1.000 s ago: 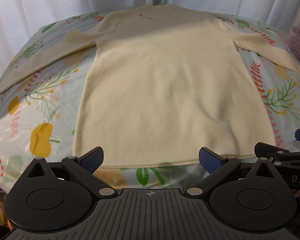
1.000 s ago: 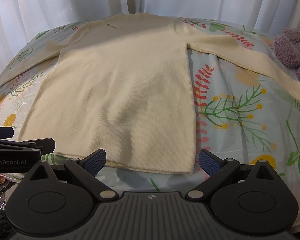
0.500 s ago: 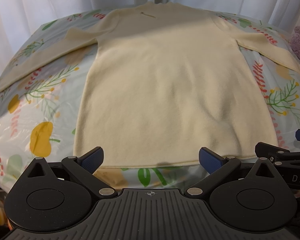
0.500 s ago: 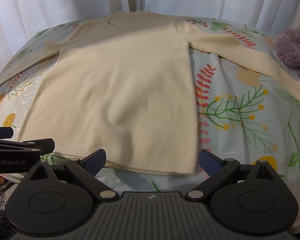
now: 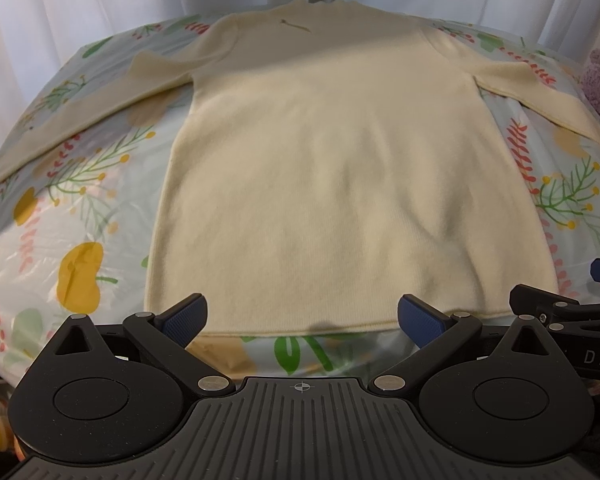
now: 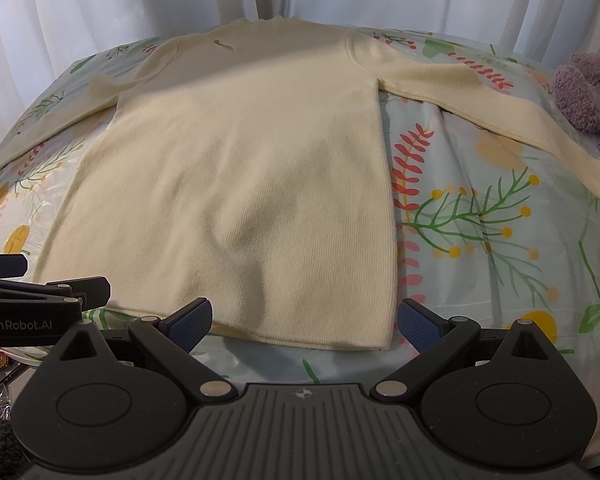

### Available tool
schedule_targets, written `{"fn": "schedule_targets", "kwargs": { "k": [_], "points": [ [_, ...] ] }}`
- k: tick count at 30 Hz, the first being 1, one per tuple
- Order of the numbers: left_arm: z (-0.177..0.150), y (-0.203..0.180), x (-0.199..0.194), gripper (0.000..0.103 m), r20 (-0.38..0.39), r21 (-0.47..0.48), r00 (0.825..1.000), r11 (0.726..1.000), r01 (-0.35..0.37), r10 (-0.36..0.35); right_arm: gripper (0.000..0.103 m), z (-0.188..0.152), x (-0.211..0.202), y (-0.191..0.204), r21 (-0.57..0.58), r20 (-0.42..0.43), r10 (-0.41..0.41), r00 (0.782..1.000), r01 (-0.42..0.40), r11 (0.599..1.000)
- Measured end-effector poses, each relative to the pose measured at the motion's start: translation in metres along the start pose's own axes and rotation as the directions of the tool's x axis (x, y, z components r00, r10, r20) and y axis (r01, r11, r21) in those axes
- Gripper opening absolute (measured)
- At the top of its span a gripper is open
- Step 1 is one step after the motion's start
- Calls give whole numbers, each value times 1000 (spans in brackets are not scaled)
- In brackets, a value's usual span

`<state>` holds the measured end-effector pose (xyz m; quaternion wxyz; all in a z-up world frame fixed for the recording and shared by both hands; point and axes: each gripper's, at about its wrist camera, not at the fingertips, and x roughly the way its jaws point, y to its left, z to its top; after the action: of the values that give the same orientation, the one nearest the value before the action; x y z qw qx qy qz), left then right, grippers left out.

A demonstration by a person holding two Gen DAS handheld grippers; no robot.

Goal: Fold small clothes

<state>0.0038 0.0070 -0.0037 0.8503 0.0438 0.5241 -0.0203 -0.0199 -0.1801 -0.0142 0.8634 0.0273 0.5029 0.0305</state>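
A cream long-sleeved knit sweater (image 5: 332, 168) (image 6: 244, 168) lies flat on a floral cloth, collar at the far side, hem nearest me, both sleeves spread sideways. My left gripper (image 5: 302, 314) hovers open just before the hem's middle, holding nothing. Open and empty too, my right gripper (image 6: 304, 316) sits before the hem's right corner (image 6: 380, 346). Each gripper shows at the edge of the other's view: the right one (image 5: 572, 312) and the left one (image 6: 40, 296).
The floral plastic-covered tablecloth (image 6: 480, 220) drapes over a rounded table edge near me. A fuzzy purple item (image 6: 588, 88) lies at the far right, next to the right sleeve. White curtains (image 5: 100, 0) hang behind the table.
Both views have shifted slightly; the sweater sits a touch lower and closer in frame. Both grippers stay open and the sweater has not moved.
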Motion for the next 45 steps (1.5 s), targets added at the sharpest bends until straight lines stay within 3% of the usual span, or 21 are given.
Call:
{"fn": "schedule_targets", "kwargs": {
  "k": [25,29,33,35,36,40,42,44,45],
  "points": [
    [-2,-2,5,103,-17,-4,1000,1000,-2,2,99,-4,6,-8,33,-22,29,999,-28,999],
    [-2,-1,10,103,-30,-9,1000,1000,2,-2,99,-4,7,-12,49,-21,62,998,-61,997],
    [0,-1,19,103,-56,-9,998,1000,3,-4,99,-4,12,-25,85,-1,155,988,-154,984],
    [4,-1,22,103,-59,-6,998,1000,12,-12,99,-2,13,-42,137,63,212,975,-219,966],
    [7,-1,24,103,-59,-7,998,1000,16,-16,99,-1,12,-58,177,139,224,965,-246,953],
    [23,4,32,103,-39,-29,999,1000,9,-10,99,8,8,-134,338,426,115,897,-276,900],
    [33,6,39,103,-30,-39,1000,999,1,-2,99,16,13,-184,471,464,12,886,-258,843],
    [44,8,46,103,-20,-46,1000,999,-9,9,99,22,19,-228,598,443,-67,894,-239,765],
    [49,8,49,103,-15,-51,1000,999,-15,14,98,23,24,-260,676,429,-116,896,-233,699]
  ]
}}
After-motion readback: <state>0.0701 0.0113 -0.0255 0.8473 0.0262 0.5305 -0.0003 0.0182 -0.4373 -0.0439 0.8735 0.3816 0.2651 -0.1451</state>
